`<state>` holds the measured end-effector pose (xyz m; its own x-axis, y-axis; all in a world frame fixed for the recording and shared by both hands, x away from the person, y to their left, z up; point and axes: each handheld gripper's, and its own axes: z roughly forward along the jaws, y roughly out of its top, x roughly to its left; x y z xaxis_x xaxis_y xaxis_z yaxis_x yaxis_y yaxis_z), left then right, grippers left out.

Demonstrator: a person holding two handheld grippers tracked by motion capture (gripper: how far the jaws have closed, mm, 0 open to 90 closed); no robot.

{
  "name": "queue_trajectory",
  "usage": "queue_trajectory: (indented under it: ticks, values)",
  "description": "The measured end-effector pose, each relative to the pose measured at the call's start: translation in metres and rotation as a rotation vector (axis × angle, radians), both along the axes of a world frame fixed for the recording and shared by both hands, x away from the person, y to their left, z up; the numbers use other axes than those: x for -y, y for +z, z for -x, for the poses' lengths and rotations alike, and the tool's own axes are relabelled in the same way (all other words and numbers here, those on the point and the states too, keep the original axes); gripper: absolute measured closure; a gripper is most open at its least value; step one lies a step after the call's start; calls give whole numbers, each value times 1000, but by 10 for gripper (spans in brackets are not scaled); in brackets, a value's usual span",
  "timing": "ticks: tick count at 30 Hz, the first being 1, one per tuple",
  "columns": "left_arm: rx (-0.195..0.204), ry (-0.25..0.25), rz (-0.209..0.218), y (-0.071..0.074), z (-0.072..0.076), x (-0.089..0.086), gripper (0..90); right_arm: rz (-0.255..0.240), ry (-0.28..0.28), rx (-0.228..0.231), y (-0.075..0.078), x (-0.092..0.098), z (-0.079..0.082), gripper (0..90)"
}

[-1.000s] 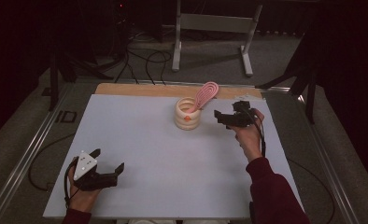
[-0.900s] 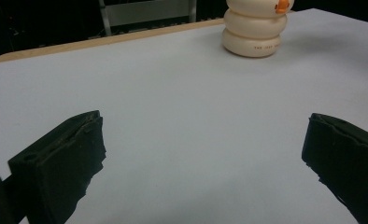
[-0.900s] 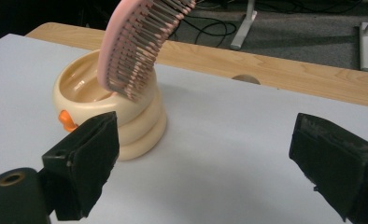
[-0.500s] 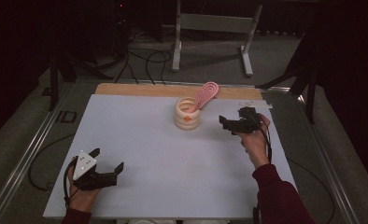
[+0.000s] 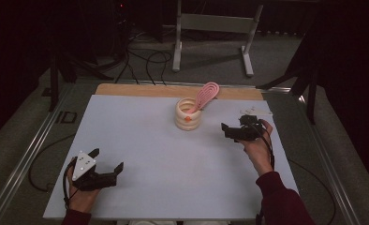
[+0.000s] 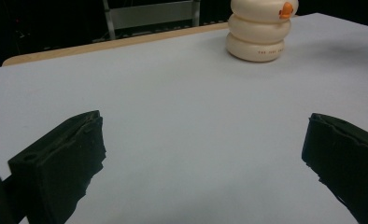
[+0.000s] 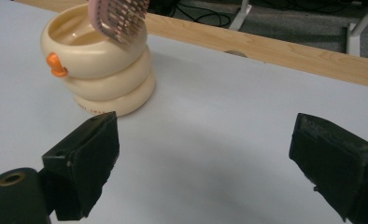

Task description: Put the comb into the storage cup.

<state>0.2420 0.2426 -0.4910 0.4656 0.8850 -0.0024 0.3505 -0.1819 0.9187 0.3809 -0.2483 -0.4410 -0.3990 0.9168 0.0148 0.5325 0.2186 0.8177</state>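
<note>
So the pink comb (image 5: 206,95) is already sitting in the cream ringed holder (image 5: 188,115), the one with the little orange knob on its side, standing tilted with its toothed head sticking up past the rim and leaning toward the back right. The holder stands upright near the far middle of the worktop (image 5: 140,140). That part looks done, going by how things lie.

The right hand-held gripper (image 5: 233,131) is just to the right of the holder, near it but not touching, jaws spread wide with nothing between them. In the right gripper view the holder (image 7: 100,65) sits off to the left past the jaws, with the comb head (image 7: 120,17) poking in from the top.

The left hand-held gripper (image 5: 107,165) is way down at the near left corner, well apart from everything, also wide open and empty.

There's a small pale thing on the worktop just behind the right hand, too blurry to tell what it is. If it belongs in the holder too, that'd be what's left; otherwise the job's probably finished.
</note>
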Motion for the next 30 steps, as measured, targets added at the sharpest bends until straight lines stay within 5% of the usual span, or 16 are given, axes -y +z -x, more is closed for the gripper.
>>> queue_trajectory:
  ticks: [17, 30]
  values:
    - [7, 9, 3, 1, 0, -1, 1, -53, -1, 47, -12, 22, 24, 85]
    - [31, 23, 10, 5, 1, -3, 1, 3, 33, 142, -24, 21, 60, 85]
